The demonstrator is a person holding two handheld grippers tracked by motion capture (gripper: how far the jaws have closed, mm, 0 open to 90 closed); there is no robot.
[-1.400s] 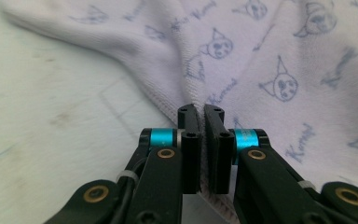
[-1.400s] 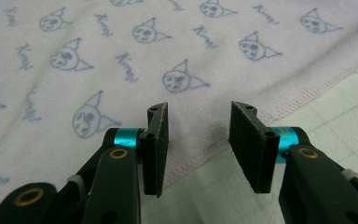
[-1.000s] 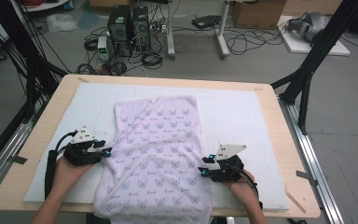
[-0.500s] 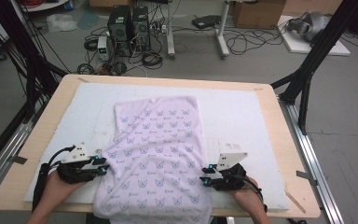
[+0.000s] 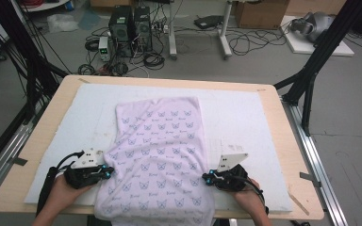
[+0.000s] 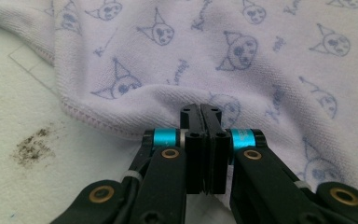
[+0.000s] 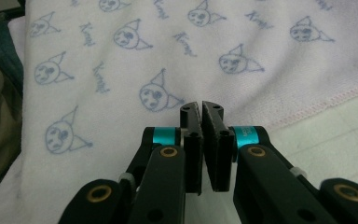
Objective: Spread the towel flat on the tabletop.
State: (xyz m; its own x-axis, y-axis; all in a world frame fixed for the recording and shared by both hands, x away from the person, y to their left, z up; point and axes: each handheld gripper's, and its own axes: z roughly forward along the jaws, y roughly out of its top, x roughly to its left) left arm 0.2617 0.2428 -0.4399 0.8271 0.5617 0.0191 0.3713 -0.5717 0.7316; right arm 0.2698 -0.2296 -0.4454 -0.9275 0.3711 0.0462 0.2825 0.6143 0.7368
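Both grippers have slid in to the sides of the towel (image 5: 158,155) since a second ago, and their jaws have just been closing. Now the left gripper (image 5: 107,172) pinches the towel's left edge; in the left gripper view a small hump of cloth sits squeezed between the shut jaws. The right gripper (image 5: 206,178) is pressed together at the right edge, and it looks like it has cloth too, but I cannot be sure.

The towel lies flat on the white mat (image 5: 245,113), with its near end hanging over the table's (image 5: 292,155) near side.

To do this step well, I think both hands should lift together and move the same way, so the towel folds straight and does not slip out.

Nothing stands on the mat in the way. Computer boxes (image 5: 131,26) and cables (image 5: 254,42) sit on the floor beyond the far side.
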